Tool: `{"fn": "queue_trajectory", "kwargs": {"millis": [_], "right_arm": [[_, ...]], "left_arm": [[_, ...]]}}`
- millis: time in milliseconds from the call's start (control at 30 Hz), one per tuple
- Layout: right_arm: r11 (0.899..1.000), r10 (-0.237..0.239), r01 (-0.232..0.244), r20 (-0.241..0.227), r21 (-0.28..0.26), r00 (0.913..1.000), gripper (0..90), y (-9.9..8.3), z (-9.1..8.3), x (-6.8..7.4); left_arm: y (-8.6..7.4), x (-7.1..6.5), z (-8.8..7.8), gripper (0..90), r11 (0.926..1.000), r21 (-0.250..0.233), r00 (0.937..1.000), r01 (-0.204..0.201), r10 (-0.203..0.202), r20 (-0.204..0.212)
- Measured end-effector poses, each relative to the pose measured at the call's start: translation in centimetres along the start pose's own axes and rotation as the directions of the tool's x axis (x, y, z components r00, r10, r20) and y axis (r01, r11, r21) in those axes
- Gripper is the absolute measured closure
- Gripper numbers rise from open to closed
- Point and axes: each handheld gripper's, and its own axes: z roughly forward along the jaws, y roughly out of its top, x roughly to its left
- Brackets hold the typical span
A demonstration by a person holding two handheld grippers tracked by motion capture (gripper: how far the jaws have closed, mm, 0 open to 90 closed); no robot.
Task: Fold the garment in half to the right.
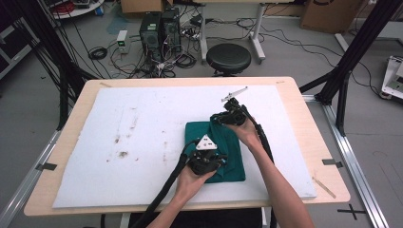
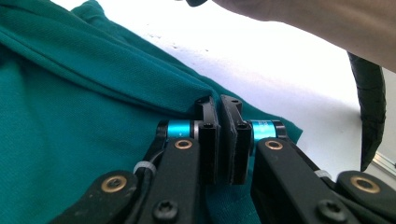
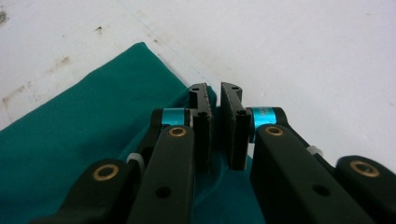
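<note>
White padding is covering the worktop (image 1: 142,123); we are working the green cloth (image 1: 209,135) folded right of centre, toward the near edge. Left gripper (image 2: 219,105) is pinching a fold at its near side, right gripper (image 3: 216,93) pinching its far right corner. Cloth is lying between both jaws, long axis running near-to-far.

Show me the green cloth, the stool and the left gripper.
green cloth (image 1: 234,164): high view, its right side.
stool (image 1: 228,57): high view, middle of the seat.
left gripper (image 2: 219,105): left gripper view, between its fingertips.
</note>
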Motion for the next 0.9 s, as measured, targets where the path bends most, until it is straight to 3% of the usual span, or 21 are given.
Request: {"fn": "queue_trajectory", "kwargs": {"millis": [567, 733, 833, 900], "right_arm": [[1.0, 0.018, -0.019, 0.043, 0.005, 0.9989, 79.8, -1.2, -1.1, -1.3], [0.999, 0.049, -0.048, 0.077, -0.012, 0.9959, 74.4, -1.6, -1.8, -1.8], [0.997, 0.073, -0.07, 0.084, -0.043, 0.9937, 71.3, -1.8, -2.6, -2.0], [0.995, 0.086, -0.08, 0.095, -0.065, 0.9918, 69.1, -1.9, -3.2, -1.8]], "left_arm": [[1.0, -0.8, 2.1, 84.9, 0.9997, 0.024, 0.9999, -0.011, 0.011, 0.008], [0.8, -0.9, 1.7, 68.4, 0.9994, 0.026, 0.9994, -0.024, 0.023, 0.026], [0.8, -0.8, 0.7, 65.3, 0.9998, -0.013, 0.9991, -0.014, 0.015, 0.039], [0.9, -0.6, -0.4, 63.2, 0.9987, -0.039, 0.9992, -0.032, 0.033, 0.024]]}}
